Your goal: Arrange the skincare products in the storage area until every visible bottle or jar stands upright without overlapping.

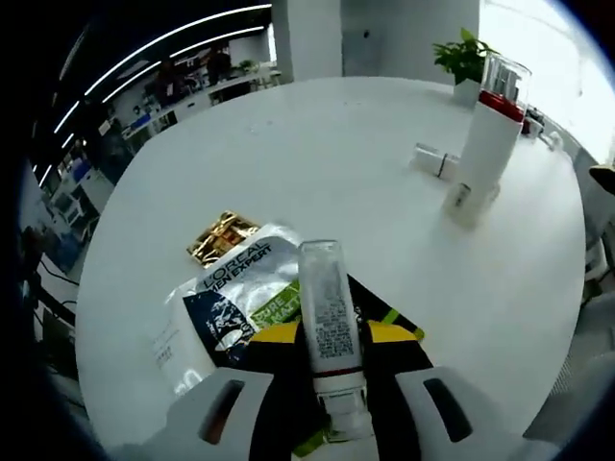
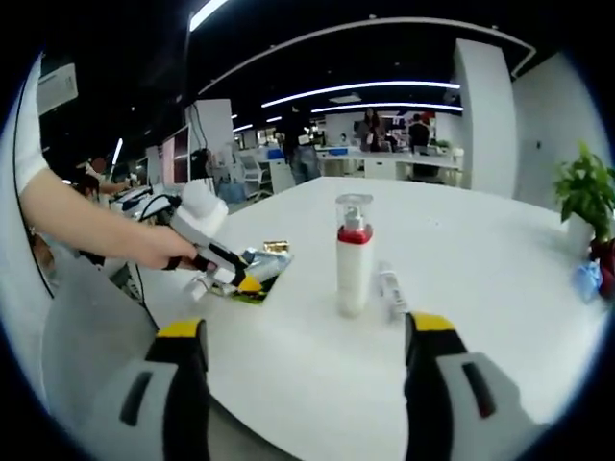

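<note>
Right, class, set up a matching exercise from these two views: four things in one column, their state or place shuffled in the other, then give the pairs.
Things:
1. slim tube
2. pump bottle with the red band
3. L'Oreal sachet
4. right gripper

States:
A. lying flat on the table
B. open, holding nothing
C. clamped in the left gripper
D. standing upright

Pairs: 1-C, 2-D, 3-A, 4-B
</note>
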